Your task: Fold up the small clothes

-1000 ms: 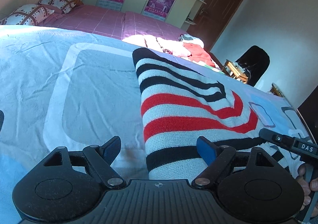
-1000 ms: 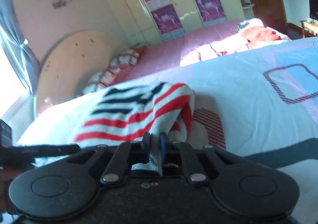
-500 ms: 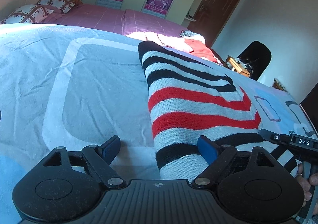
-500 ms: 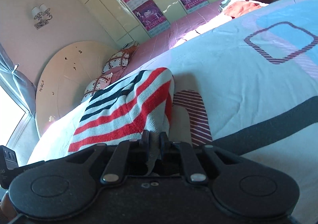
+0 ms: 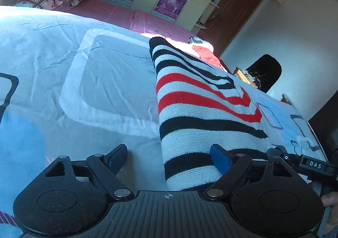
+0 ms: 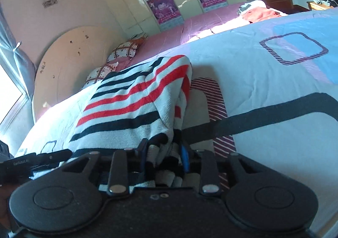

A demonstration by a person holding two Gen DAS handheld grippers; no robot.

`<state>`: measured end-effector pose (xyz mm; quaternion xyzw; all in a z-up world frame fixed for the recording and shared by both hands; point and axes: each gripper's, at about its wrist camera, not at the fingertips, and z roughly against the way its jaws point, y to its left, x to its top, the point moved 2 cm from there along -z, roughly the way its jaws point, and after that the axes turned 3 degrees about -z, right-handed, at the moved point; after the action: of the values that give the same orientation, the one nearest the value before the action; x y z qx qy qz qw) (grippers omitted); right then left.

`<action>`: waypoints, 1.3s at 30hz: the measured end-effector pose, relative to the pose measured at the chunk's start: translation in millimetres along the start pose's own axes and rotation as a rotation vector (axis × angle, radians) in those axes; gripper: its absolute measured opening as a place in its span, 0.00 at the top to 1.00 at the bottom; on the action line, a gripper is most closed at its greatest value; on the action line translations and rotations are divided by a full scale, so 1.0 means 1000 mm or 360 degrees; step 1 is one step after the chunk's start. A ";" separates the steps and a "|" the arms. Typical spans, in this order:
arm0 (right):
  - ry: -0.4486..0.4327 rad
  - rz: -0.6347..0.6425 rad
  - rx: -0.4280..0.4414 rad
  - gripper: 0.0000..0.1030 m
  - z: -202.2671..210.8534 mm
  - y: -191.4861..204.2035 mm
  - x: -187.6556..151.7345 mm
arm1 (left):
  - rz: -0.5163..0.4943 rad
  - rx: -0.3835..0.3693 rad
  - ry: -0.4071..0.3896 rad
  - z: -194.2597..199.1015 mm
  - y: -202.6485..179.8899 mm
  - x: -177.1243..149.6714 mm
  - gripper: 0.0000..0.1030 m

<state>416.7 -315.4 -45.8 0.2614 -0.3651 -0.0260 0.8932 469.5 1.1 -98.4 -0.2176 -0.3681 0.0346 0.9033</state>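
Sweater (image 5: 202,111), striped, lies half-folded on bedspread (image 5: 63,64) | your right gripper (image 6: 163,151) pinches its hem | left gripper (image 5: 169,156) spread wide, one pad on knit | lopsided pull may drag the fold askew

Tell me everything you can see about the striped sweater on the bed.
The striped sweater is a knit in white, black and red bands, folded into a long panel on the blue patterned bedcover. The right gripper bunches its near edge between its fingers; the left gripper is open, one finger against the near end.
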 end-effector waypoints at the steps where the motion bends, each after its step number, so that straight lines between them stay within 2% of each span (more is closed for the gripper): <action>1: 0.0002 -0.0026 0.0000 0.69 0.003 0.000 0.003 | -0.0003 0.0017 -0.0015 0.005 -0.003 0.001 0.18; 4: -0.0042 0.0010 0.0033 0.70 0.023 0.009 0.004 | -0.0015 -0.0015 -0.0053 0.024 -0.007 -0.003 0.18; 7: 0.0034 0.0033 0.0071 0.71 0.025 0.011 -0.008 | -0.0037 0.0018 -0.0002 0.025 -0.003 -0.016 0.18; 10: 0.0111 0.0116 -0.0059 0.68 0.009 0.009 -0.022 | -0.0025 0.0023 0.0017 0.020 0.003 -0.027 0.18; 14: 0.0116 0.0006 -0.0032 0.64 0.005 -0.001 -0.024 | -0.0115 0.0083 0.0052 0.016 -0.006 -0.022 0.18; 16: 0.0098 -0.0056 0.0014 0.61 0.013 -0.002 -0.018 | -0.0114 0.0038 0.0014 0.022 -0.006 -0.011 0.18; 17: 0.0047 -0.0075 0.0055 0.59 0.019 -0.004 -0.012 | -0.0090 -0.0006 -0.0014 0.024 -0.003 -0.005 0.18; 21: -0.0022 -0.0334 0.0181 0.40 0.015 -0.029 0.019 | 0.0089 -0.0247 -0.0024 0.012 0.012 0.021 0.18; 22: -0.0023 -0.0386 0.0206 0.39 0.010 -0.035 0.026 | 0.0108 -0.0295 -0.0005 0.005 0.013 0.026 0.24; 23: -0.0018 -0.0413 0.0226 0.39 0.003 -0.040 0.031 | 0.0122 -0.0302 0.0031 -0.003 0.014 0.031 0.44; 24: -0.0002 -0.0429 0.0241 0.38 -0.004 -0.044 0.035 | 0.0131 -0.0296 0.0072 -0.011 0.015 0.033 0.48; 27: 0.0122 -0.0510 0.0319 0.38 -0.027 -0.054 0.041 | 0.0115 -0.0230 0.0146 -0.029 0.015 0.037 0.48; 30: 0.0180 -0.0501 0.0325 0.38 -0.042 -0.055 0.042 | 0.0149 -0.0248 0.0167 -0.042 0.018 0.038 0.38; 33: 0.0209 -0.0542 0.0414 0.37 -0.055 -0.059 0.042 | 0.0221 -0.0322 0.0162 -0.056 0.023 0.038 0.31; 36: 0.0232 -0.0538 0.0485 0.37 -0.065 -0.058 0.046 | 0.0265 -0.0378 0.0154 -0.067 0.025 0.044 0.31; 39: 0.0263 -0.0457 0.0527 0.37 -0.074 -0.051 0.052 | 0.0242 -0.0410 0.0157 -0.079 0.020 0.049 0.31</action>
<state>511.1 -338.8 -81.8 0.4548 -0.2490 -0.0712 0.8521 561.1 0.7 -124.9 -0.3605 -0.3071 0.0446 0.8797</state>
